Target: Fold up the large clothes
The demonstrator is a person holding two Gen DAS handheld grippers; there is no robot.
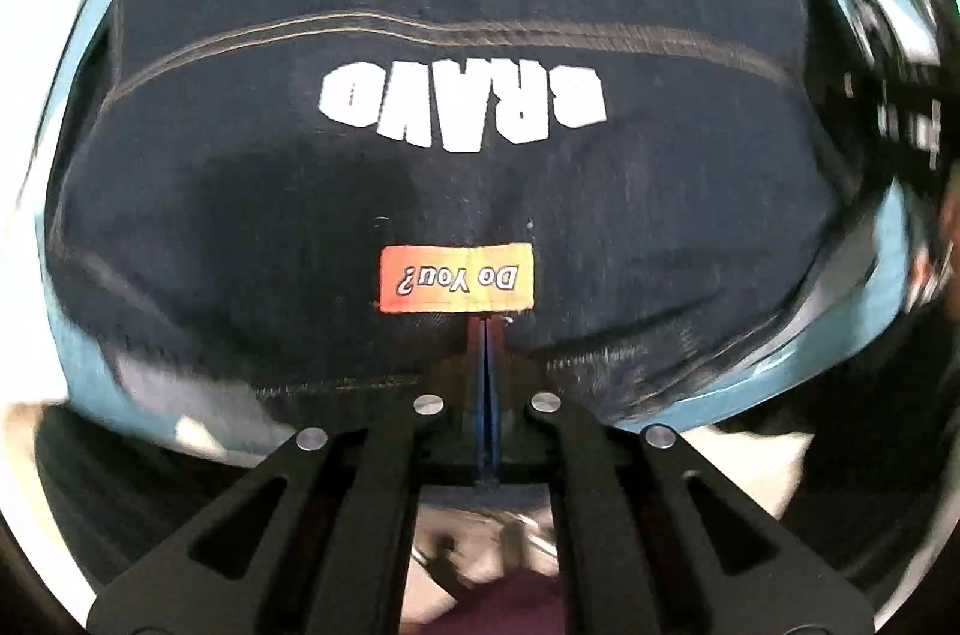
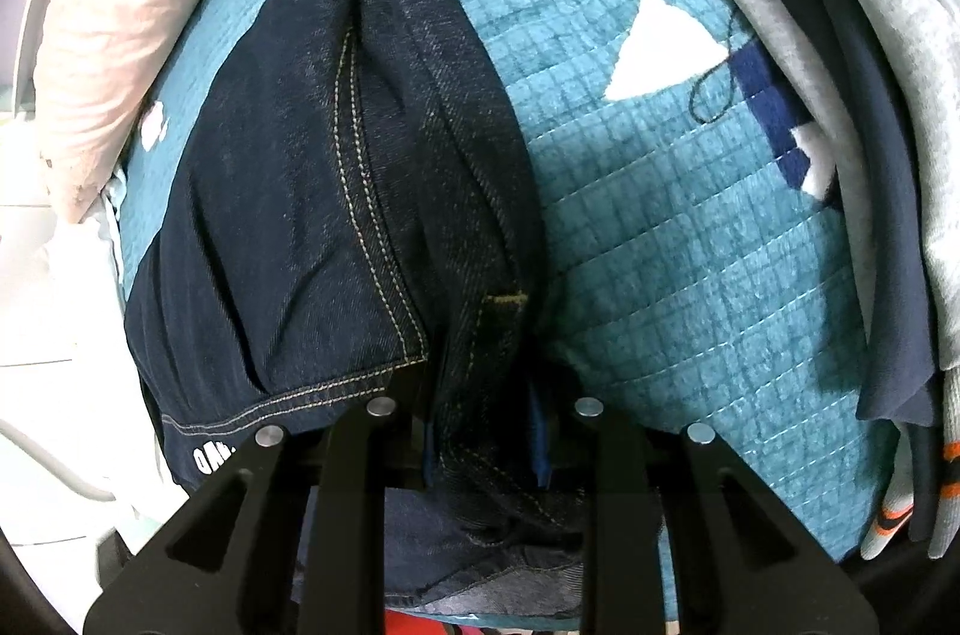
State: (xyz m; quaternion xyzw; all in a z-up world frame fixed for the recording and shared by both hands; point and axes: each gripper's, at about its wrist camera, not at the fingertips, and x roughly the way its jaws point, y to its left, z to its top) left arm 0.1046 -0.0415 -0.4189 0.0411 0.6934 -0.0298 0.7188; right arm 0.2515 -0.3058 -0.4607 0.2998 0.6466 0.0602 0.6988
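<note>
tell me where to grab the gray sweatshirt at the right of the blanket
Take the gray sweatshirt by its loose edge lying on the teal blanket, coming from the blanket side. That hem sits free and thin enough for the jaws; the rest is bunched with other clothes.

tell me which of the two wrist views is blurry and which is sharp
Left wrist view: motion blur smears the edges, the teal quilt and the clutter at right, though the "Do You?" patch on the dark denim garment stays readable. Right wrist view: sharp, with crisp denim stitching and quilt grid, evenly lit; only fisheye bending at the rim.
</note>
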